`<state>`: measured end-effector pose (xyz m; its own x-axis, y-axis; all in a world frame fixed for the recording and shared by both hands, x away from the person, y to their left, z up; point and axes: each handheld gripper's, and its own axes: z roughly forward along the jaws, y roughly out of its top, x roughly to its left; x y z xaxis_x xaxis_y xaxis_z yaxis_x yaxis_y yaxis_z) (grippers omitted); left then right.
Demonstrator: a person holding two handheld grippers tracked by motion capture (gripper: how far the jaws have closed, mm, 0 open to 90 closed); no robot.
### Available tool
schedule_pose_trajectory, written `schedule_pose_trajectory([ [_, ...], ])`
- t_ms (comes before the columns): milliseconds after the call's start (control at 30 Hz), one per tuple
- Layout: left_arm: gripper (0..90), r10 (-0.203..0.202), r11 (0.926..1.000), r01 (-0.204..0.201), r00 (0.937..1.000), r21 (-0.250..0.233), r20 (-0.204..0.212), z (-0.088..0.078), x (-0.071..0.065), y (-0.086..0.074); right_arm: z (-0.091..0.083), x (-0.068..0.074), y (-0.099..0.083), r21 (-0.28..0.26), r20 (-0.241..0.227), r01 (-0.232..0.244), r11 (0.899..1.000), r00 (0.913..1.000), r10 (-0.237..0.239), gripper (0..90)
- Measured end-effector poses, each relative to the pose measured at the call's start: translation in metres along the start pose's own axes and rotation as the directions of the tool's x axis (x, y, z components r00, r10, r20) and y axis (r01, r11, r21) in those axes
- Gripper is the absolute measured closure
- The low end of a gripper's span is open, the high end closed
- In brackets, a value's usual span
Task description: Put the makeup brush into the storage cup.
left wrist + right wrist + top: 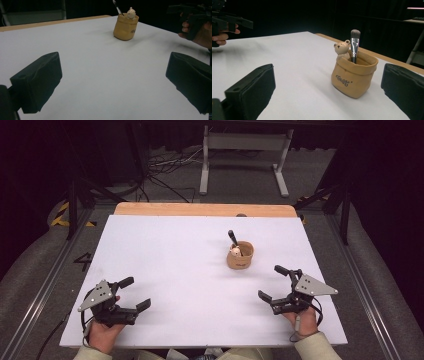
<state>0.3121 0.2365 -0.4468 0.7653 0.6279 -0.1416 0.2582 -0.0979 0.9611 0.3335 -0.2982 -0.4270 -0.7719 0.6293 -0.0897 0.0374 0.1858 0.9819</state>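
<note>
A tan sack-shaped holder (240, 255) (125, 27) (353, 76) with a small bear figure (341, 49) on its rim stands right of the table's centre. A makeup brush (354, 45) (233, 238) stands upright inside it. My left gripper (133, 293) rests open near the front left corner, far from the holder. My right gripper (273, 282) is open at the front right, a short way in front of and to the right of the holder. Both sets of jaws hold nothing.
The white tabletop (180, 270) has a wooden strip (200, 209) along its far edge. Beyond it stand a metal frame (245, 155) and loose cables (165, 167) on the floor. The other hand with its gripper (195, 22) (224, 23) appears across the table.
</note>
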Motion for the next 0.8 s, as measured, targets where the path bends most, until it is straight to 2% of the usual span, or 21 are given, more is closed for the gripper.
schedule_pose_trajectory([
  [167, 1.3, 0.001, 0.9999, -0.001, 1.0, 0.011, 0.003, 0.002, 0.0, -0.001, 0.002, -0.001, -0.008, 0.007, -0.011, -0.036, 0.999, 0.9993, 0.036, 0.0],
  [300, 1.3, -0.008, 0.9999, 0.008, 0.9999, 0.011, 0.01, 0.003, 0.0, -0.002, 0.003, 0.0, -0.011, 0.028, -0.005, -0.037, 0.999, 0.9993, 0.037, 0.0],
  [600, 1.1, -0.022, 0.9995, 0.022, 0.9994, 0.021, 0.028, 0.005, 0.003, -0.006, 0.009, 0.002, -0.014, 0.068, -0.022, -0.043, 0.997, 0.9988, 0.045, 0.0],
  [667, 1.1, -0.031, 0.9994, 0.03, 0.9992, 0.016, 0.026, 0.006, 0.004, -0.007, 0.012, 0.002, -0.016, 0.091, -0.025, -0.062, 0.994, 0.9976, 0.064, 0.0],
  [800, 1.0, -0.034, 0.9992, 0.034, 0.999, 0.022, 0.027, 0.007, 0.005, -0.007, 0.011, 0.001, -0.016, 0.084, -0.02, -0.067, 0.994, 0.9974, 0.069, 0.0],
])
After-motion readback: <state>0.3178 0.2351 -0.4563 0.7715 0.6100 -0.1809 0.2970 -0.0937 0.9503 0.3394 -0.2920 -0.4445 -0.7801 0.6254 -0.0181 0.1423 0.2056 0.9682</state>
